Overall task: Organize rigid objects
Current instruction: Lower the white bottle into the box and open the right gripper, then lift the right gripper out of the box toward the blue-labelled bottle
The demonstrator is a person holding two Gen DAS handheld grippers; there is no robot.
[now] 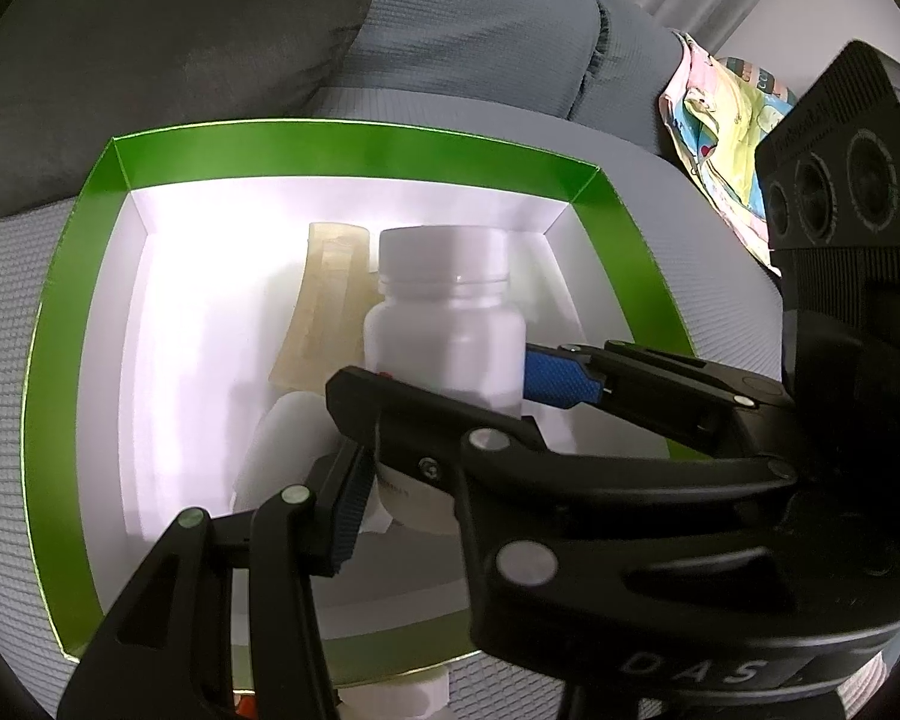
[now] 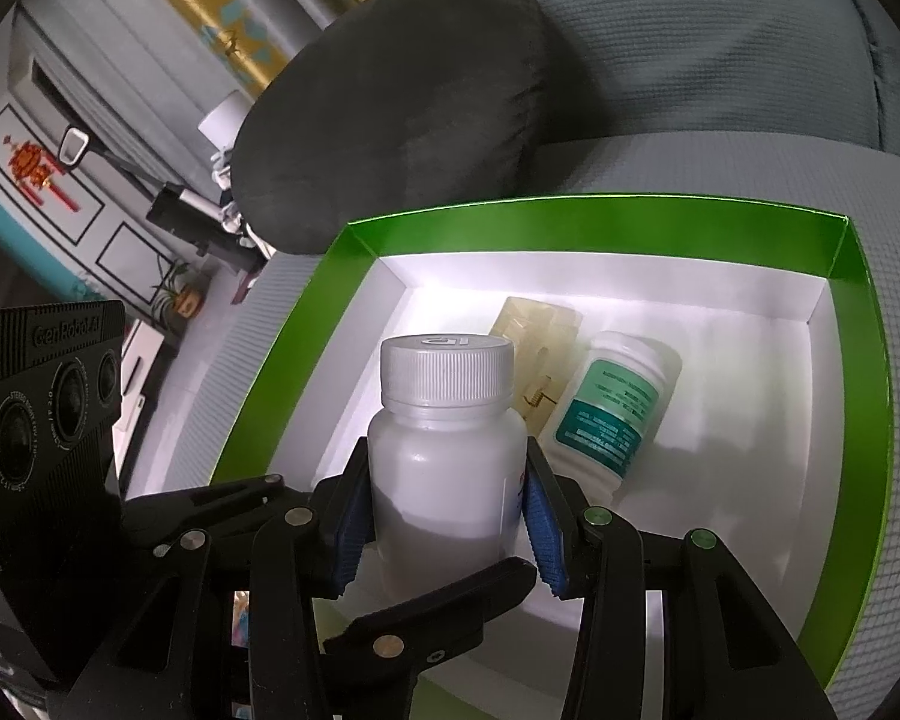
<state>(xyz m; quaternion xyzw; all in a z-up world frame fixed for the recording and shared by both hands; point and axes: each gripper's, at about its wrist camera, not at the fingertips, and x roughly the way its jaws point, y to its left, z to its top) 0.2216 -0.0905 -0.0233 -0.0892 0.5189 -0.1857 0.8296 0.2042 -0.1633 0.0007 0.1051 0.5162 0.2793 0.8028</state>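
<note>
Your right gripper [image 2: 447, 516] has its jaws clamped on the white bottle [image 2: 447, 444], blue pads on either side of the body just below the shoulder, cap up and the bottle upright at the centre of the right wrist view. Your left gripper [image 1: 414, 510] comes in from the left of that view, low on the same bottle. Its jaws are drawn in close and look closed on the base. The near pad lies against the white plastic at the lower middle of the left wrist view, while the far one is hidden behind the right gripper, so take that with some caution.

The bottle sits over the white floor of the green box [image 2: 570, 210], towards its near left part; whether the base already rests on the floor I cannot tell. Beyond it, to the right, lie a yellowish clip [image 2: 537, 336] and a teal-labelled bottle [image 2: 606, 414], on its side and just beside the clip. The box rests on the grey sofa seat [image 1: 6, 360], with a dark cushion [image 2: 402, 102] behind it at the upper middle.

By my reading, you are at the placing step. The next move calls for settling the bottle upright on the bare floor, clear of the clip. Then let go one gripper at a time and draw each straight back so that the bottle does not tip.
</note>
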